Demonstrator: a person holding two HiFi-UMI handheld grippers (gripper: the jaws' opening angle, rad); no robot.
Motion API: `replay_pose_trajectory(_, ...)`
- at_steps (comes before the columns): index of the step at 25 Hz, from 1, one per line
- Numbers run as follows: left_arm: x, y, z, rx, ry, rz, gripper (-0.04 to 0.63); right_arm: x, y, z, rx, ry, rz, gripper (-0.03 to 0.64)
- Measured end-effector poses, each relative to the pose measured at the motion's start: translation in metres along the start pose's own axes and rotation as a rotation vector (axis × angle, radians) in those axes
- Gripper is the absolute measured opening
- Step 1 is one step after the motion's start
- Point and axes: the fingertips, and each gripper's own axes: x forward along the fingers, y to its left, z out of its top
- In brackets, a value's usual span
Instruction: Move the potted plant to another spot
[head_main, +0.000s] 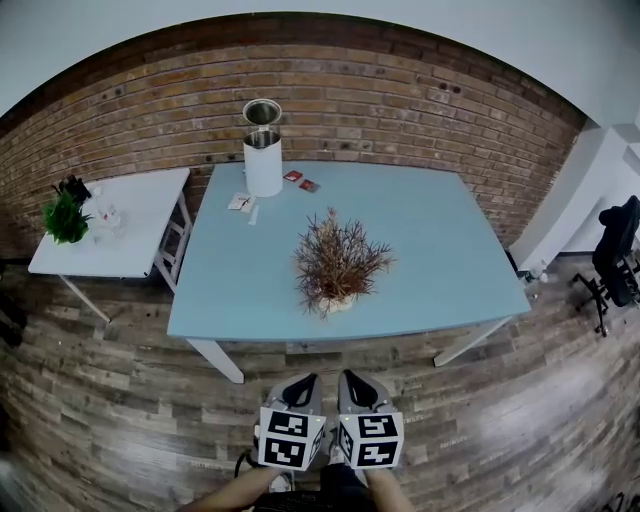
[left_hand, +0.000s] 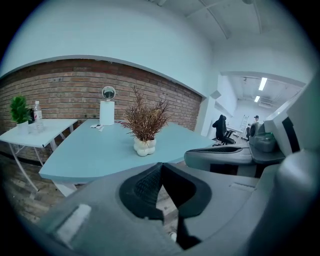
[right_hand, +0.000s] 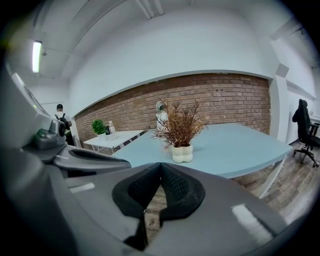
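Observation:
The potted plant (head_main: 338, 262), dry brown twigs in a lumpy white pot (head_main: 340, 302), stands upright near the front middle of the light blue table (head_main: 440, 240). Both grippers hover side by side over the floor in front of the table, well short of the plant. My left gripper (head_main: 304, 383) is shut with nothing in it, and so is my right gripper (head_main: 352, 381). In the left gripper view the pads meet at the left gripper (left_hand: 160, 165), with the plant (left_hand: 145, 120) ahead. In the right gripper view the right gripper (right_hand: 160, 165) is likewise shut, with the plant (right_hand: 179, 125) ahead.
A white cylinder (head_main: 263, 165) with a metal-rimmed top and small cards (head_main: 301, 181) sit at the table's far edge. A white side table (head_main: 130, 225) at the left carries a green plant (head_main: 65, 218) and a bottle. An office chair (head_main: 615, 255) stands far right, before a brick wall (head_main: 400, 100).

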Motion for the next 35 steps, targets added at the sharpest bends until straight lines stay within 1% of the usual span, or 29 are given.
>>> replay_pose_trajectory(7,0.034,-0.002,0.008,0.000,0.030,0.071,-0.002,0.026,-0.029,0.006,-0.018,0.015,0.068,0.006)
replay_pose_trajectory(10,0.048,-0.003,0.015,0.000,0.024,0.105,-0.002,0.037,-0.043,0.008,-0.030,0.026,0.097,0.006)
replay_pose_trajectory(14,0.063,-0.002,0.027,-0.046,-0.018,0.148,-0.001,0.054,-0.058,0.014,-0.037,0.023,0.145,0.008)
replay_pose_trajectory(18,0.074,0.003,0.030,-0.068,-0.012,0.211,-0.002,0.069,-0.064,0.017,-0.080,0.033,0.193,0.016)
replay_pose_trajectory(22,0.077,0.008,0.035,-0.072,-0.012,0.247,-0.001,0.083,-0.064,0.018,-0.101,0.045,0.221,0.040)
replay_pose_trajectory(28,0.076,0.020,0.029,-0.097,-0.002,0.279,-0.002,0.110,-0.064,0.015,-0.131,0.054,0.214,0.107)
replay_pose_trajectory(32,0.078,0.029,0.026,-0.115,-0.003,0.278,-0.002,0.126,-0.065,0.014,-0.135,0.063,0.194,0.129)
replay_pose_trajectory(35,0.082,0.039,0.029,-0.106,-0.003,0.271,-0.002,0.139,-0.063,0.019,-0.134,0.058,0.178,0.153)
